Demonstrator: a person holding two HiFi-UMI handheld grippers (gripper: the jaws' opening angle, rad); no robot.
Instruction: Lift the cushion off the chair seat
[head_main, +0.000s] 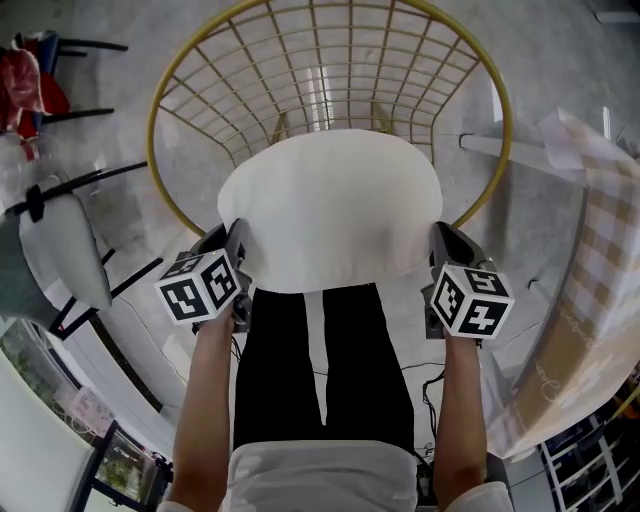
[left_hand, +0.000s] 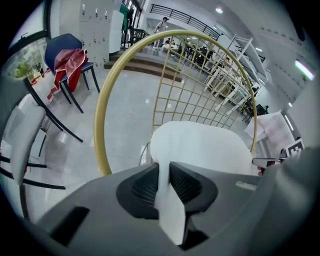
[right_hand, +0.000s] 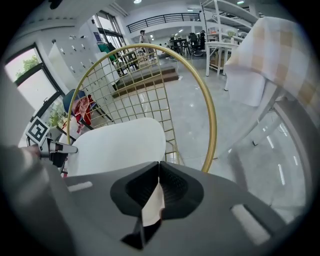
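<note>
A round white cushion (head_main: 330, 208) hangs in front of the gold wire chair (head_main: 330, 70), held up by its two near corners. My left gripper (head_main: 240, 262) is shut on the cushion's left edge, and a fold of white fabric (left_hand: 167, 205) runs between its jaws. My right gripper (head_main: 437, 262) is shut on the cushion's right edge, where a thin flap (right_hand: 152, 205) is pinched tight. The cushion (left_hand: 200, 145) stretches between the two grippers, and in the right gripper view the cushion (right_hand: 117, 145) spreads to the left of the jaws. The chair seat is hidden under the cushion.
A grey chair (head_main: 60, 250) stands at the left, and a chair with red cloth (head_main: 25, 80) at the far left. On the right a table with a checked cloth (head_main: 590, 230) reaches close to the gold chair's rim. The person's legs (head_main: 320, 360) stand right in front of the chair.
</note>
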